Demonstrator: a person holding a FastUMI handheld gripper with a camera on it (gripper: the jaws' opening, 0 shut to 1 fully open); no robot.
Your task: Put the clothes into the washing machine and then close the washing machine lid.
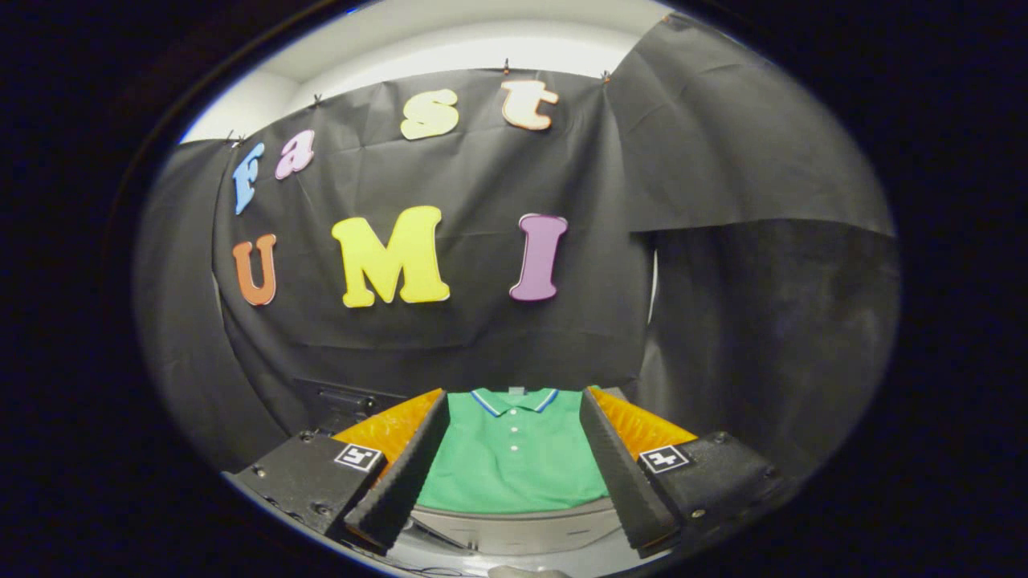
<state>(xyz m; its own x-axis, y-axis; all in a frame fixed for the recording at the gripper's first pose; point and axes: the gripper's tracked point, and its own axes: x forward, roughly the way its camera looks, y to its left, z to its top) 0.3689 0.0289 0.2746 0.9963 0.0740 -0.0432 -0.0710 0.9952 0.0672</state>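
Note:
A green polo shirt with a white collar edged in blue lies flat just ahead of my fingers, its collar at the far end and its white buttons facing up. It rests on a pale grey surface, likely the washing machine's top, whose near rim curves below the shirt's hem. My gripper is open, with one finger on either side of the shirt as seen from here and nothing pressed between them. The fingers seem to hover above the cloth without touching it.
The booth's black cloth wall hangs close behind the shirt. A dark panel sits low at the back left, beyond the left finger. To the right the cloth folds into a darker recess.

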